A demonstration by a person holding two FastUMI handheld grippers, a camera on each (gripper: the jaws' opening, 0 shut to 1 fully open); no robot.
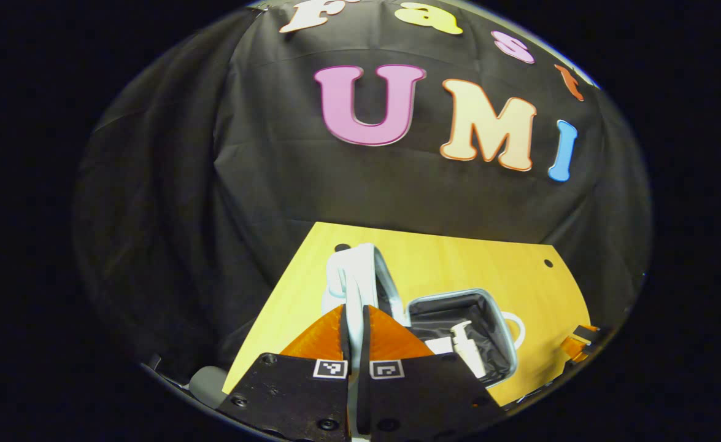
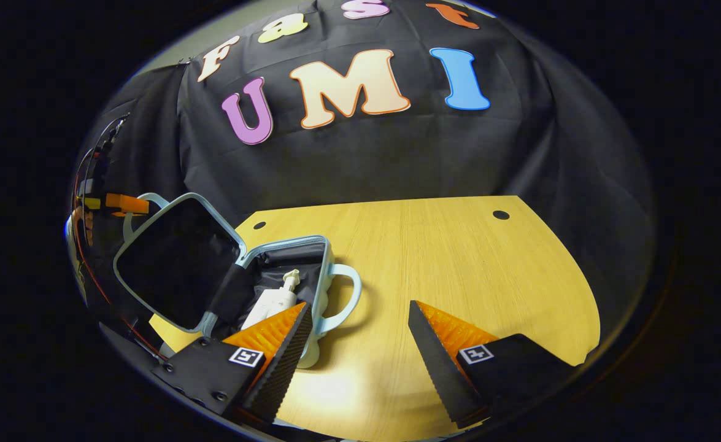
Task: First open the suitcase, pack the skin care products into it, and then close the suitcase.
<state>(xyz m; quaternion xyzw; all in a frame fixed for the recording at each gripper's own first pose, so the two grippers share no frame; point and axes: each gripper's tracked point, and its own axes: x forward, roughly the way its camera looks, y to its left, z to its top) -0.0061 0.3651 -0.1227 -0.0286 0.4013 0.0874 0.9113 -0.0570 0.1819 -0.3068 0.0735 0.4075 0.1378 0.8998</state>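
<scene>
Left jaws clamp suitcase lid (image 1: 360, 276) edge — right jaws spread.

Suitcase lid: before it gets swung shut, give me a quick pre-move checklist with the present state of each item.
1. Left gripper shut on the suitcase lid: ok, both fingers pinch its edge.
2. Pump bottle inside the suitcase: ok, lying in the lined base.
3. Nothing sticking above the rim: cannot tell.
4. Right gripper out of the lid's path: not ok, open beside the base, one finger overlapping its corner.
5. All products packed: ok as far as seen, none left on the table.
</scene>
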